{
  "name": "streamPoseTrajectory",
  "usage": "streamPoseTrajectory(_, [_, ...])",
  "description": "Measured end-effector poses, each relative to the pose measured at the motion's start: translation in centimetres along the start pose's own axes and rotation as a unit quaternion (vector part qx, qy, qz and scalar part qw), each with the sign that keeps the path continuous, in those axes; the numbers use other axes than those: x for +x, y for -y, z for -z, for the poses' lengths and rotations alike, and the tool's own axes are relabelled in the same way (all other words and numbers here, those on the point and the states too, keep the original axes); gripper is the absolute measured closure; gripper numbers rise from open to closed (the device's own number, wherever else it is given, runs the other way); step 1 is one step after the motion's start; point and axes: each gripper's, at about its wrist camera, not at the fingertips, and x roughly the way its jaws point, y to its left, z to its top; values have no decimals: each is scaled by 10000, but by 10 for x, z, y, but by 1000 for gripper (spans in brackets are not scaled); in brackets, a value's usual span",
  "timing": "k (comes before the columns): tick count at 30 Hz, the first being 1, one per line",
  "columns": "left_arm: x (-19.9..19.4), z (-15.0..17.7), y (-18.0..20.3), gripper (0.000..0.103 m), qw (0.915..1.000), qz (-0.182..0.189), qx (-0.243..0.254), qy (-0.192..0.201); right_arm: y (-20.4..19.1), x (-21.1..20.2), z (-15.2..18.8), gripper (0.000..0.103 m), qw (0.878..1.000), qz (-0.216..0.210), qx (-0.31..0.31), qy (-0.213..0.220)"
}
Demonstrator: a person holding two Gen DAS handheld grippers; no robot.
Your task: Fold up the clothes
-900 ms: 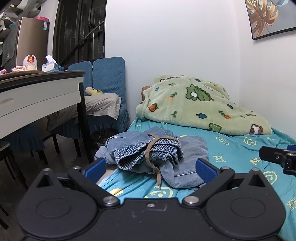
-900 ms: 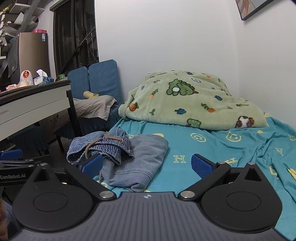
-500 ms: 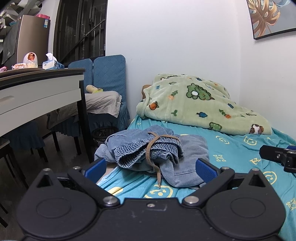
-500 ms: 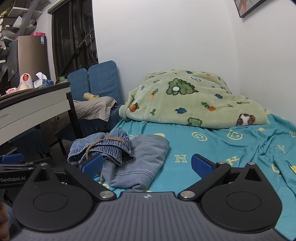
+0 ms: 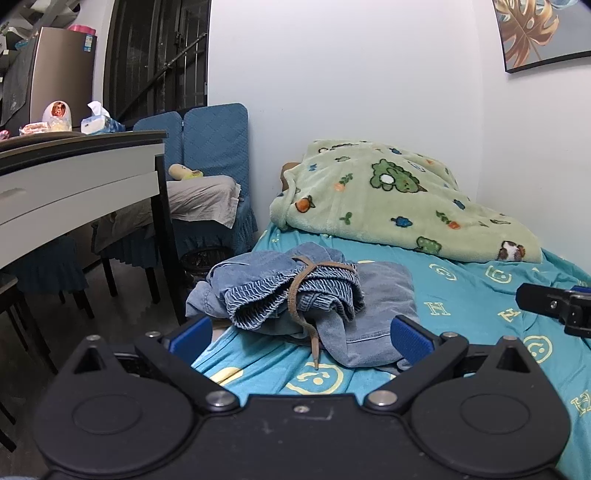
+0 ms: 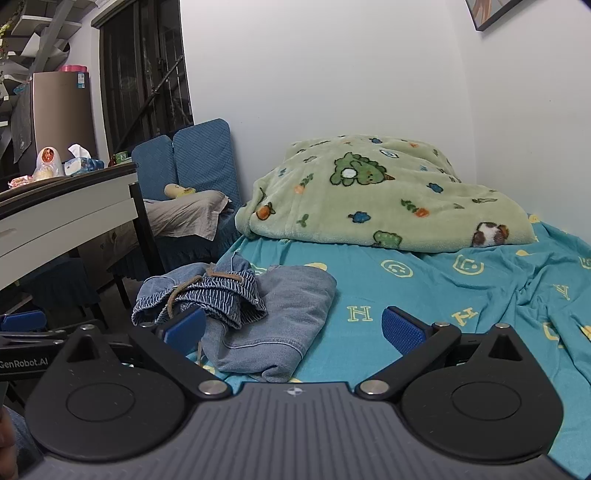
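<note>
Jeans [image 5: 310,295] on the bed [image 5: 472,306], blanket [image 5: 399,203] behind, desk [image 5: 74,184] left.

Faded blue denim shorts [image 5: 314,291] on teal smiley-print sheet [image 5: 476,295]

A teal bedsheet [image 5: 480,295] printed with yellow letters and smiley faces covers the bed. A pale green blanket [image 5: 388,199] (cartoon dinosaurs and carrots on it) lies bunched against the white wall. On the left stands a bench [image 5: 74,177] carrying a tissue box [image 5: 101,123]. Behind it are blue padded chairs [image 5: 216,140]. A framed leaf picture [image 5: 535,33] hangs high on the right.
</note>
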Motion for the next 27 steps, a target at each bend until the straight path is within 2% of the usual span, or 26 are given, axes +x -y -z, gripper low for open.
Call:
streamPoseTrajectory(11, [2,0,-2,0,10000,-39,-31,-62,-4,2,1,0,9999,-26,-122,15])
streamPoseTrajectory(22, [3,-1,2,0,9999,-52,58,-82,4,9,2,0,10000,22,76,-60])
streamPoseTrajectory(27, [10,-5,-6,0,9995,-33,-133,-282,8,7,3,0,9997,60,215,-89])
